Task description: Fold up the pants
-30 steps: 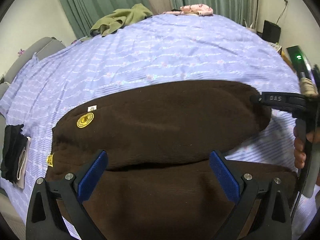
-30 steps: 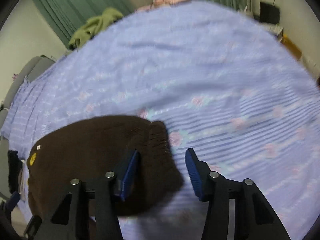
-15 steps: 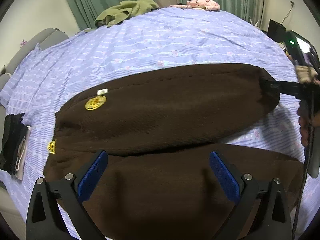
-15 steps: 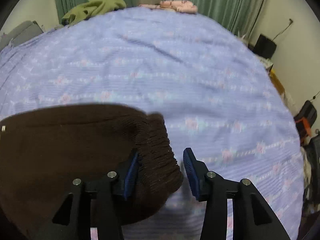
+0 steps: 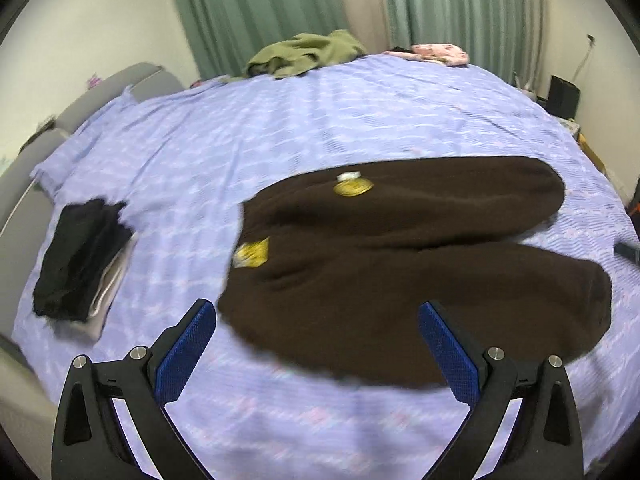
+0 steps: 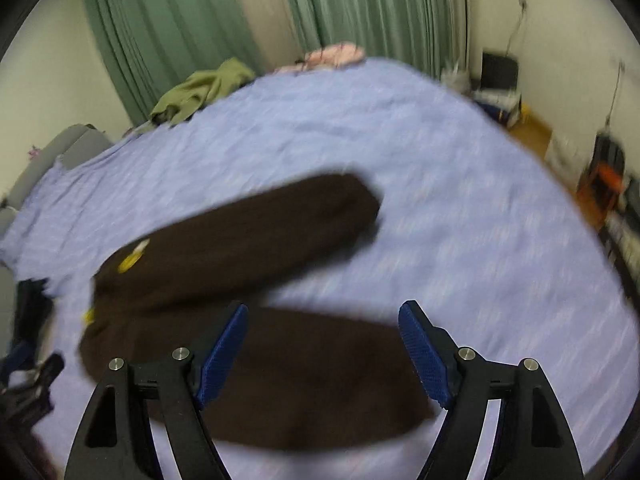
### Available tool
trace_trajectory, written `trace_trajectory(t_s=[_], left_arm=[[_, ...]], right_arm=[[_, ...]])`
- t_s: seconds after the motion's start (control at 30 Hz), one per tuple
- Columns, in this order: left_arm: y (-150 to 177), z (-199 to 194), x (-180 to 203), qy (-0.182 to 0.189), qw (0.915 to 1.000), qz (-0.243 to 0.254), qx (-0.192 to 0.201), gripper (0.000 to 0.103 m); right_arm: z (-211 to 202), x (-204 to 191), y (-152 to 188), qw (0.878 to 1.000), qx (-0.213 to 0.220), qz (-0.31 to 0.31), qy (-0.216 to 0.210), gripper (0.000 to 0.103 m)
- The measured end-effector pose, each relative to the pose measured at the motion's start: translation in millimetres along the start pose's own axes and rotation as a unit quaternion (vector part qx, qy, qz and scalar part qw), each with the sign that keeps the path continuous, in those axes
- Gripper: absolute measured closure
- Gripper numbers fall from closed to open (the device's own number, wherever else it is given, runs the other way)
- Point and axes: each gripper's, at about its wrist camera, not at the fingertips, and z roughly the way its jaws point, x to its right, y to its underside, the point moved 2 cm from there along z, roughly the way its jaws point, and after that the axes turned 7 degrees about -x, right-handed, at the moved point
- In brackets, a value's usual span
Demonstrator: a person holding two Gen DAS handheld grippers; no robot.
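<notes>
The brown pants [image 5: 408, 256] lie spread on the bed [image 5: 304, 128], legs pointing toward three o'clock, waist toward nine. Both the left gripper [image 5: 316, 344] and right gripper [image 6: 322, 354] hover above with fingers wide apart, holding nothing. The thick fleece could bunch or slide if only one layer gets pinched, leaving a crooked fold.

Both grippers hovered above the pants [image 5: 400, 264]: left gripper [image 5: 316, 344] spread wide and empty, right gripper [image 6: 324, 348] likewise parted, gripping nothing.
</notes>
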Motion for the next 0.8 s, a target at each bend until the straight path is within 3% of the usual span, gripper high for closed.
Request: trace_trajectory(t_s=[0.17,0.27,0.4,0.6,0.63,0.67,0.73,0.8], left_arm=[[33.5,25.2,-37.7,0.021,0.9981,-0.037,-0.044,0.000],[48.4,52.6,-49.6,0.064,0.9926,-0.070,-0.076,0.000],[54.2,96.8,-49.7,0.125,0.9773,-0.128,-0.114,0.000],[42.2,140.2,-40.0,0.183,0.9619,-0.155,-0.130,0.002],[40.5,149.2,-39.2,0.190,0.9597,-0.156,-0.136,0.007],[39.4,157.9,-37.8,0.196,0.9568,-0.157,-0.147,0.016],[36.8,167.1,-37.0,0.211,0.9497,-0.167,-0.160,0.022],[34.1,164.8,-37.9,0.213,0.9512,-0.161,-0.154,0.040]], right_arm=[[20.7,-17.7,62.5,0.997,-0.054,0.042,-0.032,0.025],[36.5,-17.1,92.6,0.993,-0.061,0.088,-0.046,0.025],[59.8,-4.3,108.5,0.985,-0.048,0.158,-0.040,0.025],[93.2,3.0,109.8,0.975,-0.044,0.216,-0.033,0.025],[99.3,4.1,110.0,0.973,-0.045,0.223,-0.031,0.026],[103.5,3.6,109.9,0.973,-0.046,0.224,-0.023,0.030],[105.9,2.3,107.3,0.974,-0.049,0.220,0.001,0.041],[102.3,-0.3,103.3,0.976,-0.048,0.212,0.016,0.065]])
